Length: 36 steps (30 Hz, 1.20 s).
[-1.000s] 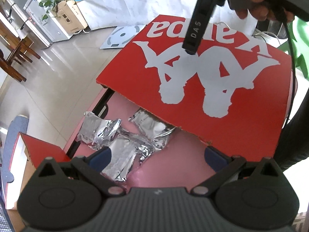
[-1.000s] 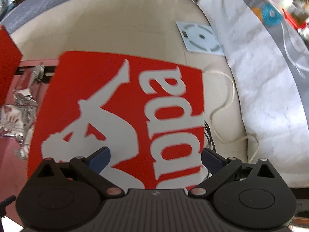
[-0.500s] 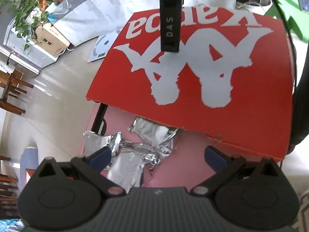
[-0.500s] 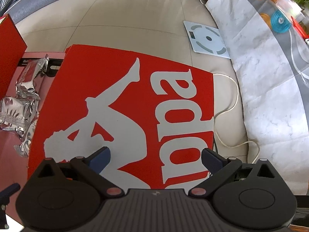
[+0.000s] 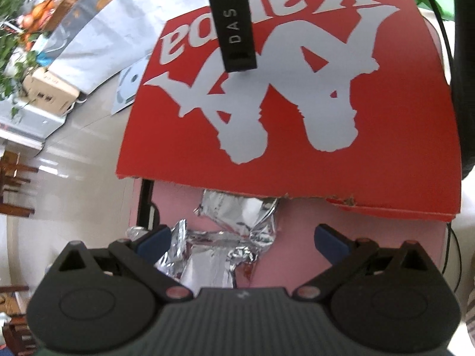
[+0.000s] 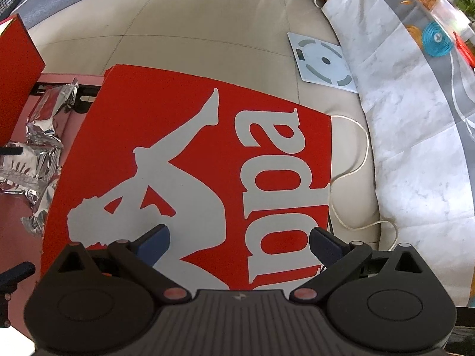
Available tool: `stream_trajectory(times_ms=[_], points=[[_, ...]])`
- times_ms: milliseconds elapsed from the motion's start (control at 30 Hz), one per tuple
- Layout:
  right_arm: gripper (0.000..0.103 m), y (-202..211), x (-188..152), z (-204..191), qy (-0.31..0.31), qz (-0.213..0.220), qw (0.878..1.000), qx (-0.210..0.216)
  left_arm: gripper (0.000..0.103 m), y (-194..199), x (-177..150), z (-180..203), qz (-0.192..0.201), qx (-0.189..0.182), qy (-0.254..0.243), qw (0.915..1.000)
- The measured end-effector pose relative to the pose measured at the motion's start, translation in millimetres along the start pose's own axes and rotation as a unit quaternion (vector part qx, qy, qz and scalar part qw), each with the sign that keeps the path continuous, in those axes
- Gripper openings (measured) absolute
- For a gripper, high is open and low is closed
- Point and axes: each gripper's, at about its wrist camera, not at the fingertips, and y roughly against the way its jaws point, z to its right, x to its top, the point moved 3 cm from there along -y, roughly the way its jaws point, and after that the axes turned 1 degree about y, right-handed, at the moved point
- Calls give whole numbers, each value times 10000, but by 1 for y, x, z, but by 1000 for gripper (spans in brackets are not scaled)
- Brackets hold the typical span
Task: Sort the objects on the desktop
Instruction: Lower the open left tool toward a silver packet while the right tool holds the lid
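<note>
Both grippers, left [image 5: 242, 238] and right [image 6: 239, 240], wide, empty, above red box lid [image 5: 297, 103].

I see box lid [image 5: 297, 112]: red, pale grey silhouette logo and lettering. Foil [image 5: 225, 237]: crinkled silver. Table [image 5: 297, 225]: pink. Finger pads [image 6: 154, 238]: dark blue. Strap [image 5: 234, 20]: black, white letters. Floor scale [image 6: 323, 60]: white, grey arcs. Floor [image 6: 207, 14]: beige tile.
</note>
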Motion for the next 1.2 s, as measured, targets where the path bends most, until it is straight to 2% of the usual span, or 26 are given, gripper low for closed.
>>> stream_trajectory(times_ms=[233, 367, 1200], points=[[100, -1, 1, 1, -29, -39, 10000, 72, 103, -6, 2, -5, 68, -370, -269, 9989], [101, -1, 1, -1, 45, -21, 10000, 43, 103, -10, 5, -8, 151, -445, -370, 9982], [102, -5, 5, 0, 5, -68, 9998, 182, 102, -41, 9, -21, 433, -1281, -590, 9891]])
